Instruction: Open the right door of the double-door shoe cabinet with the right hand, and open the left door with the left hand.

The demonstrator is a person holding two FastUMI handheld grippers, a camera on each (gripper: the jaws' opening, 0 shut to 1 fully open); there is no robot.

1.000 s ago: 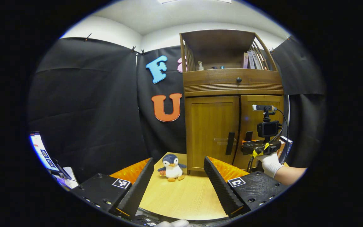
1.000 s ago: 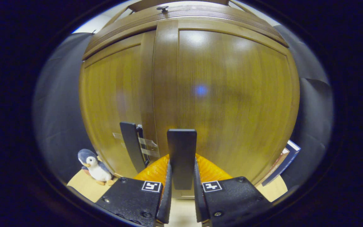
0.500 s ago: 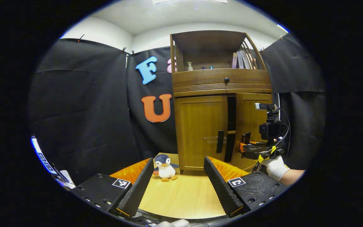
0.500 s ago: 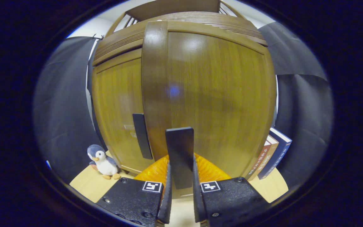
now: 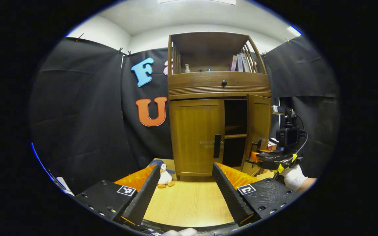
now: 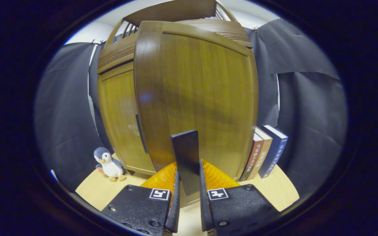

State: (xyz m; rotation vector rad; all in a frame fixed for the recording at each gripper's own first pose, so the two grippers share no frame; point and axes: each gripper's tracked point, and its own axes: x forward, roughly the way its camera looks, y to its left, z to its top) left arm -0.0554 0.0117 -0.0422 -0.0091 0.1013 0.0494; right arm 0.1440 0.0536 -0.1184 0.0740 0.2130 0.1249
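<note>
The wooden shoe cabinet [image 5: 220,87] stands at the back of the table. Its right door [image 5: 259,124] is swung well out, baring a dark inside with a shelf [image 5: 236,135]. My right gripper [image 5: 256,151], held by a gloved hand [image 5: 292,177], is at that door's handle. In the right gripper view the right gripper [image 6: 188,170] is shut on the right door's black handle [image 6: 185,154], with the right door [image 6: 205,95] close ahead. The left door [image 5: 197,136] is closed, its handle [image 5: 217,146] untouched. My left gripper [image 5: 186,166] is open over the table, well short of the cabinet.
A plush penguin [image 5: 163,175] sits on the table left of the cabinet, partly behind my left finger. Several books [image 6: 266,150] lean beside the cabinet's right side, behind the open door. Books and small bottles stand on the top shelf [image 5: 208,68]. A drawer knob [image 5: 224,82] is above the doors.
The right door went from closed to wide open, pulled by my right gripper, which swung out to the right with it. My left gripper stayed open and turned a little rightward.
</note>
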